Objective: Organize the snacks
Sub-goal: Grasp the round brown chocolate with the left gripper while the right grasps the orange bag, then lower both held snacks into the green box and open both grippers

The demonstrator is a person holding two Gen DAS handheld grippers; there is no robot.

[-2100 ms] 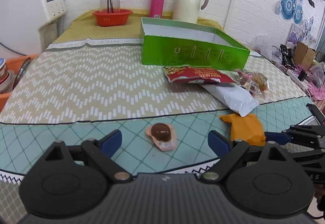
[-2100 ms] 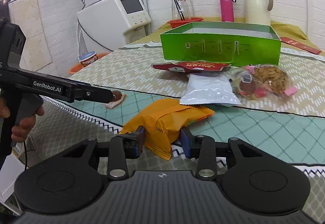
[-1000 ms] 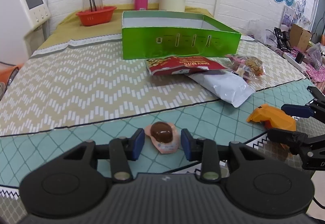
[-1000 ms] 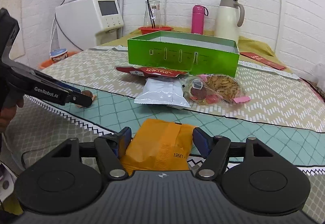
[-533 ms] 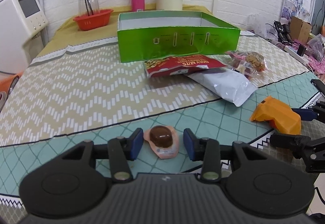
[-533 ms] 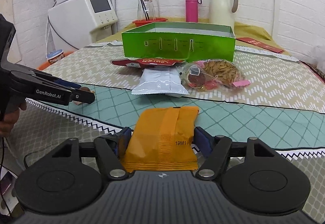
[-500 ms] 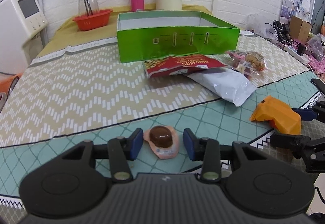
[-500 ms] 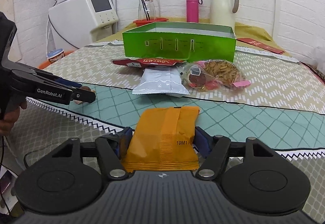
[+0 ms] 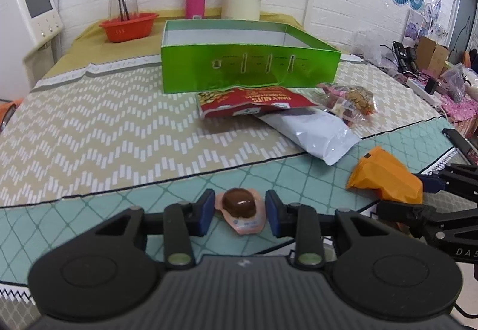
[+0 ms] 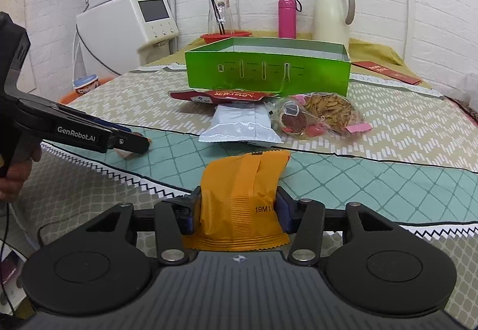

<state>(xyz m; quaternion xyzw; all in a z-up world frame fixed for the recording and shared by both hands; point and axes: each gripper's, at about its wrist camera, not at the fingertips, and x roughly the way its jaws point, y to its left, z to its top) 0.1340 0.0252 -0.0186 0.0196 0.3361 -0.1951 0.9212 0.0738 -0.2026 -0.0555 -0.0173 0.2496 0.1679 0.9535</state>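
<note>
our left gripper is closing around the small chocolate snack at the near edge of the bench; its pads sit just beside the wrapper. our right gripper is closing too, pads pressing the orange packet. the green box stands farther back, behind three more snack bags.

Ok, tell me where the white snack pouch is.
In the left wrist view the white snack pouch lies right of centre, its far end under the red nut bag, in front of the green box.
</note>
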